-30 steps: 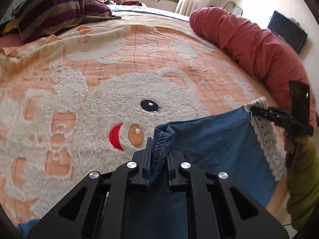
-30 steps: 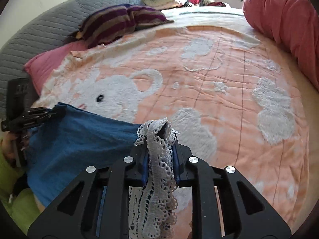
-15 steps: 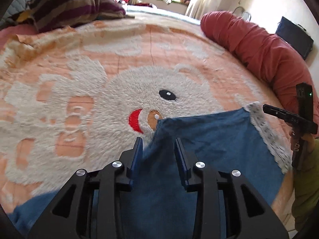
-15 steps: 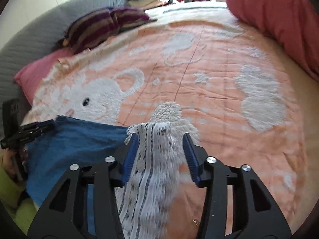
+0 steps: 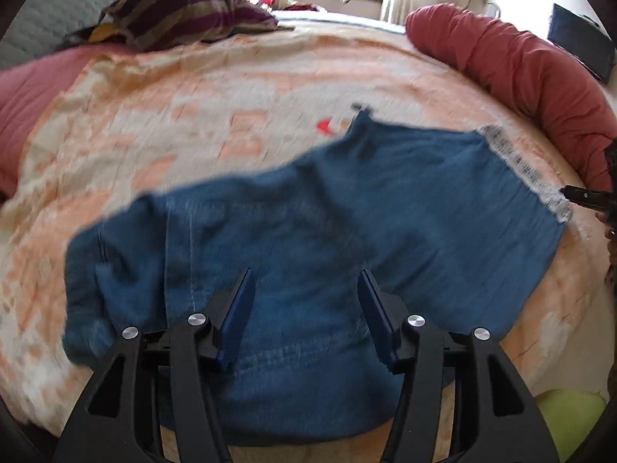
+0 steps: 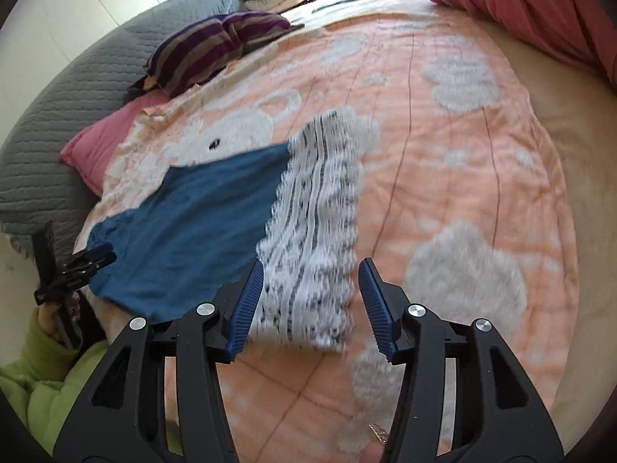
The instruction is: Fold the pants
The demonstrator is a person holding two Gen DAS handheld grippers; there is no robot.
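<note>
Blue denim pants [image 5: 347, 212] with a white lace hem [image 5: 520, 169] lie spread on the orange bear blanket [image 5: 193, 115]. My left gripper [image 5: 304, 308] hovers over their near edge. Its jaws are opening, and the cloth lies below them, untouched by the pads. My right gripper [image 6: 310, 305] stands open above the lace hem [image 6: 316, 231]; the blue cloth [image 6: 200, 223] stretches away to its left. Each gripper also shows in the other's view: the right gripper [image 5: 586, 196] at the hem's corner, the left gripper [image 6: 88, 258] at the pants' far edge.
A striped pillow [image 6: 208, 46] and a pink pillow [image 6: 104, 142] lie against the grey headboard [image 6: 46, 115]. A red bolster [image 5: 520, 61] runs along the bed's far side. A person's green sleeve [image 6: 42, 370] is at the bed's near edge.
Both grippers have opened and let go of the pants, then drawn back toward the bed's near edge. The cloth now lies flat on the blanket instead of hanging lifted by its corners.
</note>
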